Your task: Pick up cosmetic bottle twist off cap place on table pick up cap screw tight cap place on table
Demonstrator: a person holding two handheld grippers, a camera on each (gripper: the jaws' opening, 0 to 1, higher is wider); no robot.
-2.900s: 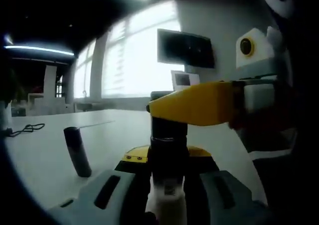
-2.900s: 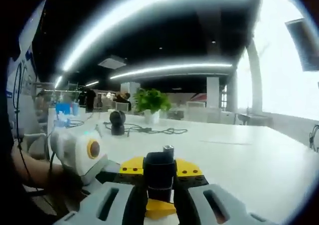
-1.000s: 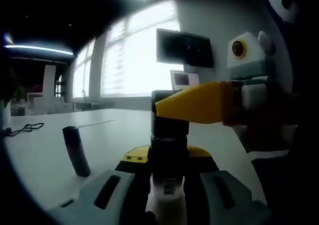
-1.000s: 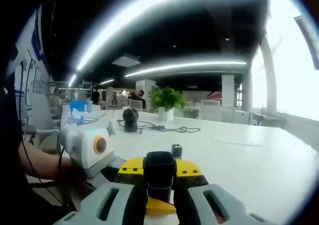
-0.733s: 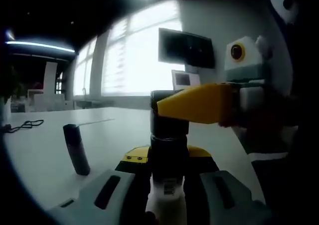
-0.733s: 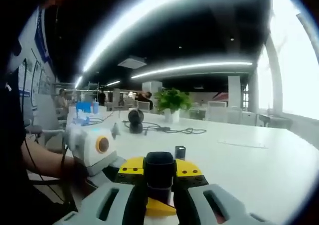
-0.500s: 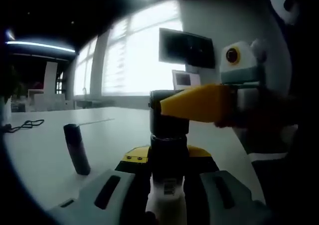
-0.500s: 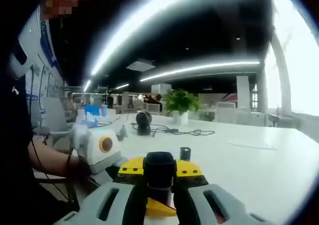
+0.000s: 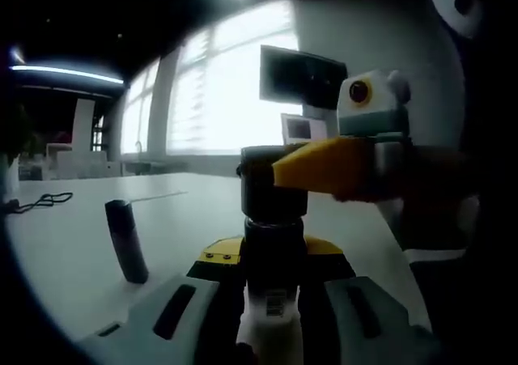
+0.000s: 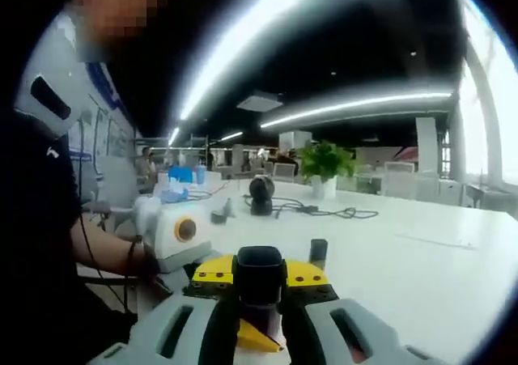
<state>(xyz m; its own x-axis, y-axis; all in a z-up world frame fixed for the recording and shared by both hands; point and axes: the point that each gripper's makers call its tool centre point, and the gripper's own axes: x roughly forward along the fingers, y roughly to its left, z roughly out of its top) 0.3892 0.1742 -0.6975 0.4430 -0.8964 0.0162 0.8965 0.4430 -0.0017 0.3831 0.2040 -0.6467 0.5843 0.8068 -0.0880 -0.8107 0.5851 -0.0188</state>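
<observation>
In the left gripper view, the left gripper (image 9: 271,300) is closed on the white cosmetic bottle with a dark neck (image 9: 273,320). The bottle sits between the two grey jaws and stands up straight, its long side running up and away from the jaws. A small label with tiny black marks is on its white part, too small to read. On top of the bottle sits the black round cap (image 9: 273,188). The right gripper (image 9: 279,175) comes in from the right, and its yellow fingers (image 9: 324,164) are squeezed on that cap.

In the right gripper view, the same black cap (image 10: 259,274) is held tight between the right gripper's own grey jaws (image 10: 259,312), right in the middle. A bit of the bottle (image 10: 269,326) shows just under the cap. The left gripper (image 10: 174,234), white with a yellow round part, is to the left, with a person's hand (image 10: 137,264) on it.

A dark tube-shaped thing (image 9: 127,240) stands on the white table (image 9: 65,260) to the left, well apart from the bottle and leaning a little. Far off on the table are a black round device (image 10: 261,193), black cables (image 10: 324,212) and a green plant in a white pot (image 10: 325,167).
</observation>
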